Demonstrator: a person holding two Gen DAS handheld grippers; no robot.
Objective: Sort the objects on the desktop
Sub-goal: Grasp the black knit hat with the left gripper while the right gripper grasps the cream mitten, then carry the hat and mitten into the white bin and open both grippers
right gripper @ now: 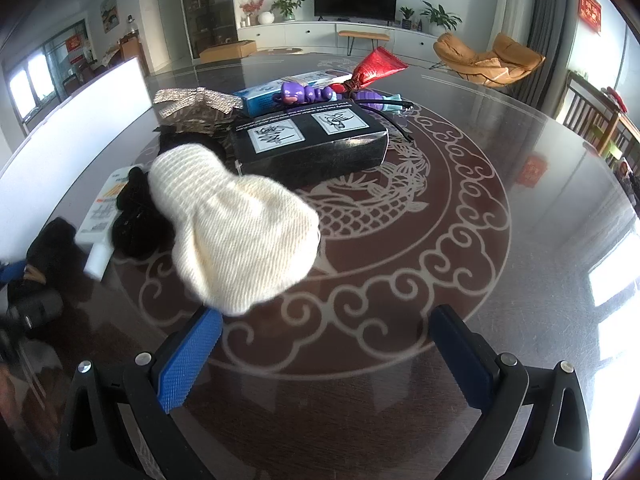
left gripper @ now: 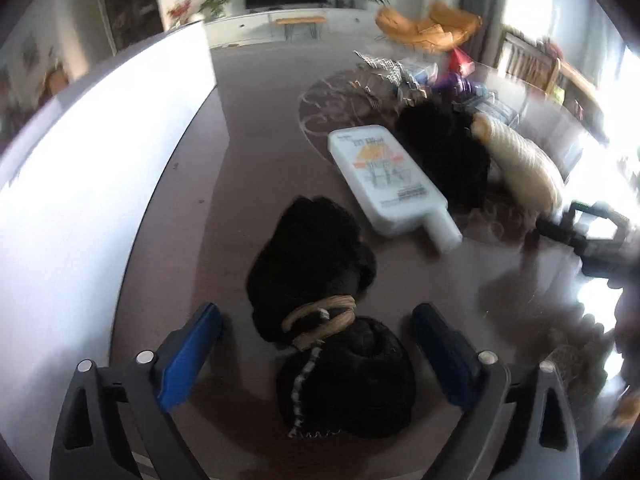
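Note:
In the left wrist view my left gripper [left gripper: 316, 344] is open, its blue pads either side of a black fabric bundle [left gripper: 316, 280] tied with a straw band [left gripper: 320, 316] on the dark table. Beyond it lie a white flat bottle [left gripper: 384, 180], another black fabric item [left gripper: 444, 156] and a cream knit hat [left gripper: 524, 168]. In the right wrist view my right gripper [right gripper: 324, 352] is open and empty, just in front of the cream knit hat [right gripper: 236, 228]. The white bottle [right gripper: 104, 216] and the black fabric [right gripper: 136, 216] lie left of it.
A black box [right gripper: 312, 140] sits mid-table, with a blue box [right gripper: 276, 92], a purple toy [right gripper: 304, 94], a red foil bag [right gripper: 376, 64], a black cable [right gripper: 394, 122] and a glittery item [right gripper: 192, 102] behind. A white board [left gripper: 100, 168] stands along the table's left edge.

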